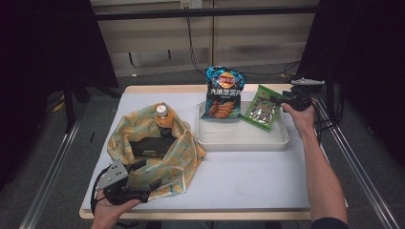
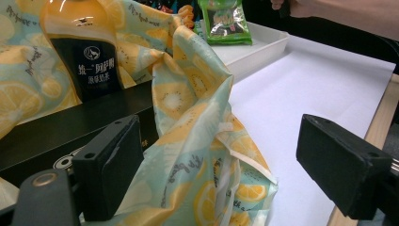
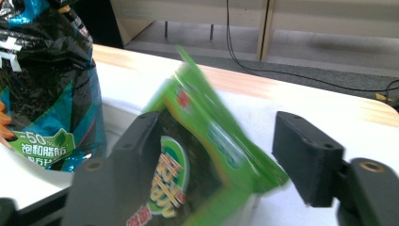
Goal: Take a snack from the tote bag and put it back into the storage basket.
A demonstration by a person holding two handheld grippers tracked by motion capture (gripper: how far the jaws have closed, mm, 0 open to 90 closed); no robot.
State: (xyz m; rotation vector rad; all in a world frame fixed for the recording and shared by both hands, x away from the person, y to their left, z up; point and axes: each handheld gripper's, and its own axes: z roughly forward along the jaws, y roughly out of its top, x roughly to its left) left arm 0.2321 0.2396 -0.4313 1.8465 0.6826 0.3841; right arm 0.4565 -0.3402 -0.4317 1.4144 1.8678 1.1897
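1. Green snack packet (image 1: pixel 261 107): lies tilted in the R part of the white tray (image 1: pixel 241 140), upper end leaning toward the tray's far R rim; in the right gripper view it shows blurred (image 3: pixel 207 155), between the two fingers.
2. Right gripper (image 1: pixel 282 98): held at the tray's far R corner, at the packet's upper end. Fingers (image 3: pixel 306 155) stand apart; the L one lies against the packet face, the R one is clear of it w/ a visible gap, so no grip on the packet.
3. Blue chip bag (image 1: pixel 223 93): stands upright at the tray's far L part, just beside the green packet, leaning on the back rim.
4. Lemon-print cloth bag (image 1: pixel 186 157): sits open on the L half of the table (image 1: pixel 248 181), well apart from the green packet, its R edge just beside the tray's near L corner. Inside: a bottle w/ orange contents (image 1: pixel 164 121), upright, and a black box (image 1: pixel 150 147) lying flat in front of it.
5. Left gripper (image 1: pixel 145 177): at the cloth bag's near edge, close to the table's front. Fingers (image 2: pixel 110 169) are spread wide; a fold of bag fabric lies between them, resting by the L finger, the R finger well clear over the table, so nothing is clamped.
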